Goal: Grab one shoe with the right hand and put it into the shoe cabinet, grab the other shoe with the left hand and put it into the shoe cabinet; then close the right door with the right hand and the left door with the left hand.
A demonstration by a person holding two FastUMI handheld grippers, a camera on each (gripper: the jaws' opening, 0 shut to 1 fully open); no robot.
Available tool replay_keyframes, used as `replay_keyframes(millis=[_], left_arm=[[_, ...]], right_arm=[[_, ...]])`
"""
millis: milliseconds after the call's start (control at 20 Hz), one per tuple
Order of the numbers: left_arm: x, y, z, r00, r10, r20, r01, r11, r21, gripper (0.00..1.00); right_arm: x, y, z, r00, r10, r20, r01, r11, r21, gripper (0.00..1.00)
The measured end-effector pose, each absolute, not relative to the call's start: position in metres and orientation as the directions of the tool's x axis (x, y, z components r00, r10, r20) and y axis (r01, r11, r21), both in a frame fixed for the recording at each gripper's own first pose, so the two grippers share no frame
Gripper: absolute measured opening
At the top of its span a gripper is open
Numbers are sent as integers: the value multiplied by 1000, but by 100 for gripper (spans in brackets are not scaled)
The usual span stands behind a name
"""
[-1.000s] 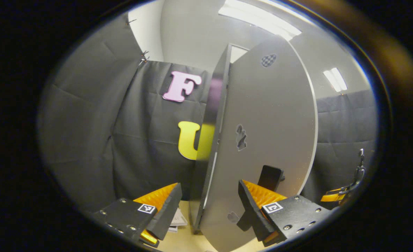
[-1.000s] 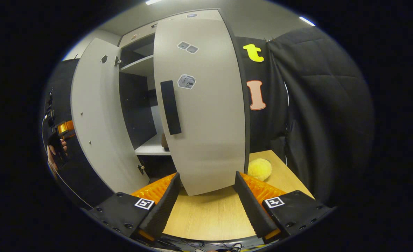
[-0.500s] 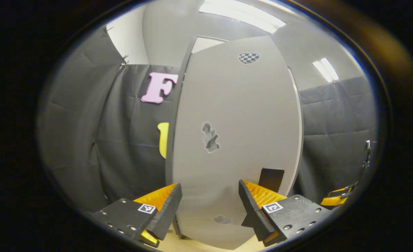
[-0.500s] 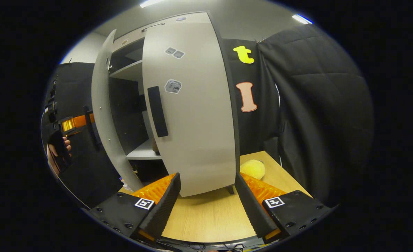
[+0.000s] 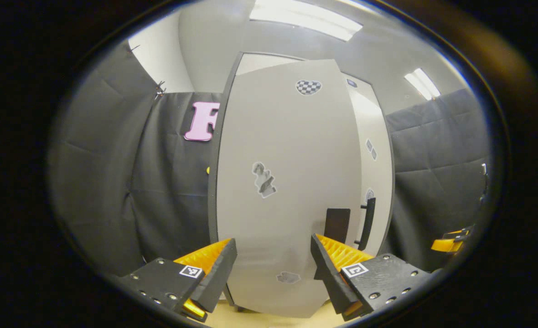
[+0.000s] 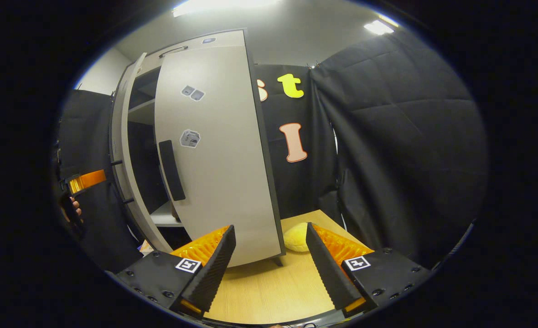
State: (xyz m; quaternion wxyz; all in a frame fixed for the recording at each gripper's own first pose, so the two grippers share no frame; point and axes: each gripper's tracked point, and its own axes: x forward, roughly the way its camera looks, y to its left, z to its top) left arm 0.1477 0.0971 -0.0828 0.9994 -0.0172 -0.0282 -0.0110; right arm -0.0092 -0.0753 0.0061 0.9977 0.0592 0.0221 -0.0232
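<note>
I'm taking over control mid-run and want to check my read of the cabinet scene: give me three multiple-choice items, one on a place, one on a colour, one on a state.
1. Where does the yellow plush thing lie?
A. On the wooden table beside the cabinet's right door
B. On a cabinet shelf
C. Between the left gripper's fingers

2. What colour are the door handles?
A. White
B. Black
C. Yellow

3. How does the left door stand?
A. Fully shut
B. Swung flat against the wall
C. Ajar, nearly closed

Answers: 1 A, it rests on the table by the right door. 2 B, the handle is black. 3 C, shelves show in the gap.
</note>
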Motion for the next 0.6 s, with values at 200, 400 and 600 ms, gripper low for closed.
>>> replay_keyframes(millis=[200,400,600], left_arm=[[113,111,-83,997,44,69,-44,999,2,99],[84,113,-76,988,81,133,-78,996,-34,100],[59,119,-103,985,142,98,-138,989,-53,100]], right_arm=[[7,-61,41,999,-10,34,7,994,108,98],[19,-39,85,990,41,136,-50,996,68,98],[11,-21,98,979,55,196,-70,995,69,98]])
